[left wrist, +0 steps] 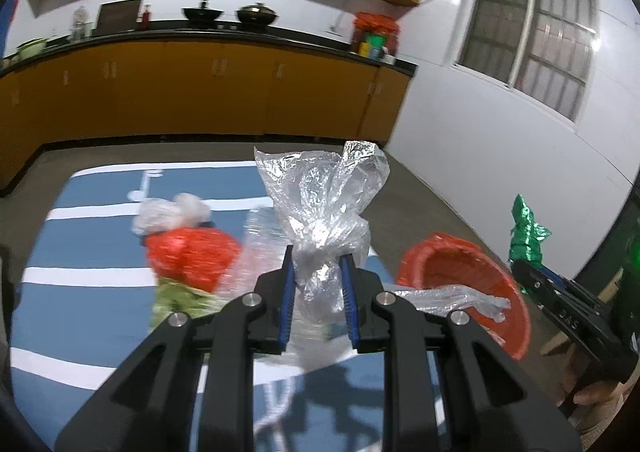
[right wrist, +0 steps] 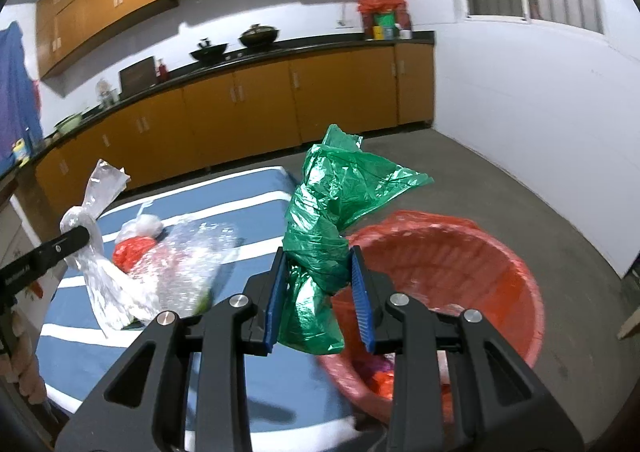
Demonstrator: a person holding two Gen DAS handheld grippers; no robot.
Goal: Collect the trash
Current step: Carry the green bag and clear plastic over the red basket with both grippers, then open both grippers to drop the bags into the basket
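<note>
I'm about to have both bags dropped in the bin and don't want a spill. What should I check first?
1. Left gripper shut on clear bag: ok.
2. Right gripper shut on green bag: ok.
3. Red bin mouth open: ok.
4. Green bag over the bin: cannot tell.
5. Clear bag over the bin: not ok, it's beside it.
6. Trash still on the blue striped table: not ok.

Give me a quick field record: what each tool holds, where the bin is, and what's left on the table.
left tool: shut on clear plastic bag, lifted off the table
right tool: shut on green plastic bag, above the bin's near rim
bin: red basket with red liner, beside the table, some trash inside
table: blue cloth with white stripes
left on table: red bag, white wad, green scraps
</note>
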